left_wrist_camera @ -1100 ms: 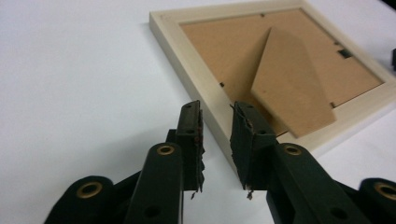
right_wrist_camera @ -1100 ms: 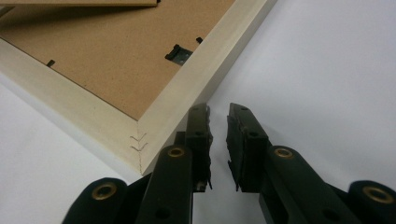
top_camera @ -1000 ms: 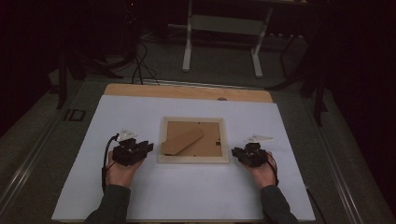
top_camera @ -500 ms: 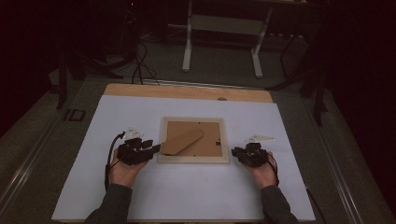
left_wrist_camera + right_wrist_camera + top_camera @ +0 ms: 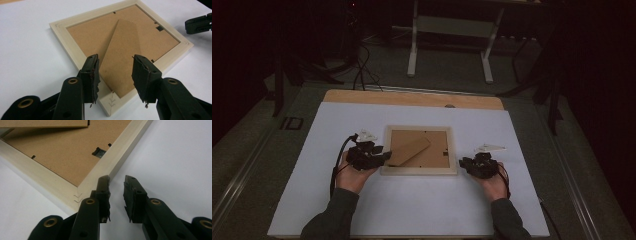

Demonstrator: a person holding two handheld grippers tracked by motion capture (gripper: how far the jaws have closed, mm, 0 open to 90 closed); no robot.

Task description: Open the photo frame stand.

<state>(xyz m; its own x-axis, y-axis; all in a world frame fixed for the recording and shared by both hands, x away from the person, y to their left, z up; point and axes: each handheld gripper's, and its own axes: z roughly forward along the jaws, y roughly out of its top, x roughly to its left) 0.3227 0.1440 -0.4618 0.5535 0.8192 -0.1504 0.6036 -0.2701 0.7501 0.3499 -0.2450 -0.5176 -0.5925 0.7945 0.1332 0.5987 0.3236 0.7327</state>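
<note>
1. Dark room all around, with a white table top (image 5: 312, 200) lit up in the middle and a strip of bare wood along its far edge. Metal stand legs (image 5: 413, 50) sit on the floor behind it.

2. Left gripper (image 5: 381, 158) is at the left edge of the picture frame (image 5: 419, 171), tips reaching over the near-left corner. In the left gripper view its jaws are spread apart and pinching nothing; they've just been opening. The frame corner and the tip of the cardboard stand flap (image 5: 120, 57) sit below the gap between them.

3. Picture frame lies face down, flat on the table, roughly centred between the two hands. Pale wood border, brown backing board (image 5: 439, 150), and the stand flap lies diagonally across it.

4. Right gripper (image 5: 464, 165) is just beside the frame's right edge near the near-right corner. In the right gripper view its jaws have a narrow gap and have just been opening. One jaw sits right by the pale border (image 5: 117, 157), with only white table between them. Can't tell if that jaw actually touches the wood.
</note>
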